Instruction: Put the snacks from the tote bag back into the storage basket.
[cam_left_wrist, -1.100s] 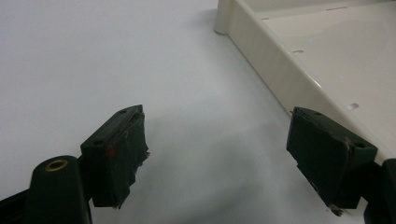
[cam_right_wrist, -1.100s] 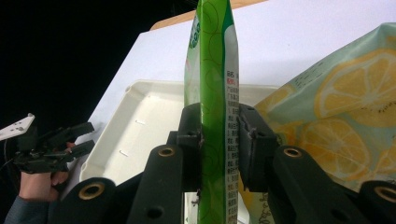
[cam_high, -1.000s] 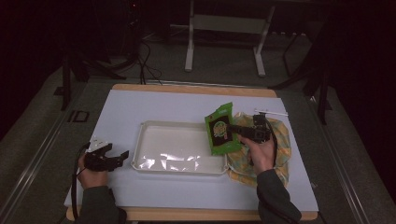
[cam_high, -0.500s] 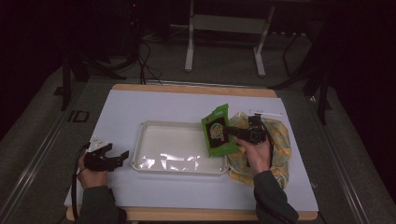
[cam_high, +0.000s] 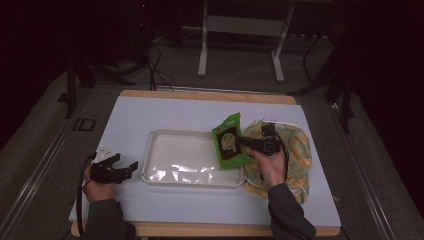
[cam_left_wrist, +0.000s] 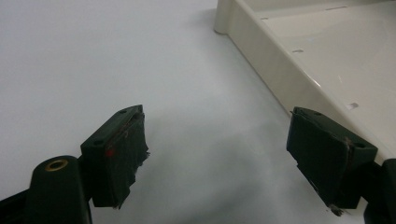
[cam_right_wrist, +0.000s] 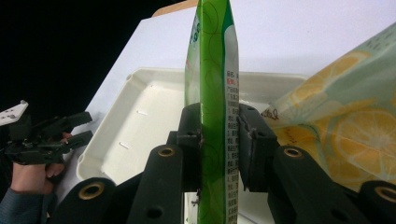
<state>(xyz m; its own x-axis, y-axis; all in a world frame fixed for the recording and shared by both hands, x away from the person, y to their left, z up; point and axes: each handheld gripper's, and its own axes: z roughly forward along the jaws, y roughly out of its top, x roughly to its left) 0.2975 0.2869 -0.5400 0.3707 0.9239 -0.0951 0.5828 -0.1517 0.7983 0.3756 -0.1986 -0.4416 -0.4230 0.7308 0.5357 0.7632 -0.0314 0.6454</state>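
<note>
Green foil snack pouch (cam_high: 231, 142), clamped edge-on in right gripper (cam_right_wrist: 219, 135) over cream plastic tray (cam_high: 165, 177)'s right rim: lower flat inside tray w/o snagging, left gripper (cam_left_wrist: 224, 154) gaping empty beside tray.

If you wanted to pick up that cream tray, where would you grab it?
Probably by the near-left rim of the cream tray. The left gripper, open, sits right beside it; the wall is thin and upright, so jaws could straddle it from above, one inside and one outside.
</note>
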